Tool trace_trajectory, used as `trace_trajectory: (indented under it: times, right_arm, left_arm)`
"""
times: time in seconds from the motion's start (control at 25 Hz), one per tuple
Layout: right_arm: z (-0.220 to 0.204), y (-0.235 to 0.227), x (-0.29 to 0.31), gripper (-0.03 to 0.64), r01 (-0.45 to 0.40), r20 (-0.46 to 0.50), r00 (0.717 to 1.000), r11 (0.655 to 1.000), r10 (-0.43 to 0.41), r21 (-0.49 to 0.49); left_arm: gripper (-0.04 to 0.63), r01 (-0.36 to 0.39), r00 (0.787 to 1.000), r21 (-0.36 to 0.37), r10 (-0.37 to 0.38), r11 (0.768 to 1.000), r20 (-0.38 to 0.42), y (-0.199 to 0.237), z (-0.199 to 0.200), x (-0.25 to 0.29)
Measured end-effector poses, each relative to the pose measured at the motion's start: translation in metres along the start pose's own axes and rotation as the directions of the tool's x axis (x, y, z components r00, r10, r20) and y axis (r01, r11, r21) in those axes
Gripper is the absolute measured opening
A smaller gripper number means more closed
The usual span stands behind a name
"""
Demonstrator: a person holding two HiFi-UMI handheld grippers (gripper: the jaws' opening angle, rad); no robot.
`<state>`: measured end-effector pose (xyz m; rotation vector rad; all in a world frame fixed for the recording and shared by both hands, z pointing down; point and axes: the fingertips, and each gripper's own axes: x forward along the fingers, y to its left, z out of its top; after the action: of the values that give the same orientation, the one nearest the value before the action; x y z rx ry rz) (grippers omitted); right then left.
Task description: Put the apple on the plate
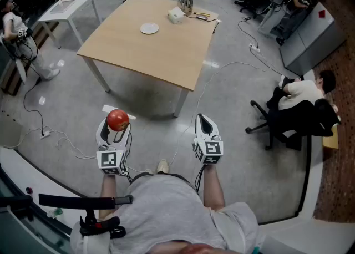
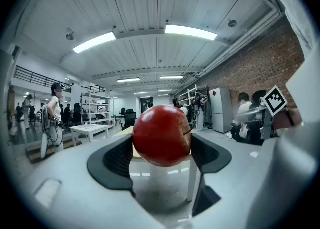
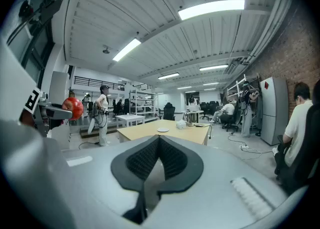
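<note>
A red apple (image 1: 117, 120) is clamped between the jaws of my left gripper (image 1: 116, 127), held out in front of the person well short of the table. In the left gripper view the apple (image 2: 162, 136) fills the gap between both black pads. My right gripper (image 1: 204, 125) is beside it, shut with nothing in it; its pads meet in the right gripper view (image 3: 159, 154). A small white plate (image 1: 149, 28) lies on the far part of the wooden table (image 1: 166, 53). From the right gripper view the plate (image 3: 162, 130) and the apple (image 3: 73, 108) both show.
A white box (image 1: 176, 15), a metal kettle (image 1: 185, 3) and cables sit at the table's far edge. A seated person (image 1: 302, 95) on an office chair is at the right. Another person (image 1: 16, 31) stands at the left by a white table (image 1: 71, 6). Cables run over the floor.
</note>
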<state>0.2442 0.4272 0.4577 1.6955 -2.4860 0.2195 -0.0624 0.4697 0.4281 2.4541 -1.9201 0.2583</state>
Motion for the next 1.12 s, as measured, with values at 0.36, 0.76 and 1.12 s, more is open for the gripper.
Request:
trace_trajectory:
  times: [0.36,0.76,1.12]
  right_arm:
    - [-0.003,-0.009,0.012,0.006,-0.004,0.023,1.0,1.0,0.004,-0.002]
    - [-0.005,-0.011,0.039,0.006,-0.05,0.002,0.999,0.999,0.05,-0.019]
    - [0.009,-0.017,0.12,0.006,-0.06,0.006,0.998,0.998,0.06,-0.035]
  left_arm:
    - [0.383,-0.008,1.0,0.008,0.008,1.0,0.002,0.004,0.003,0.007]
    - [0.383,-0.029,1.0,0.011,0.028,1.0,0.009,0.012,0.007,0.035]
    - [0.383,-0.042,0.999,-0.005,0.042,0.999,0.021,0.05,0.012,0.103]
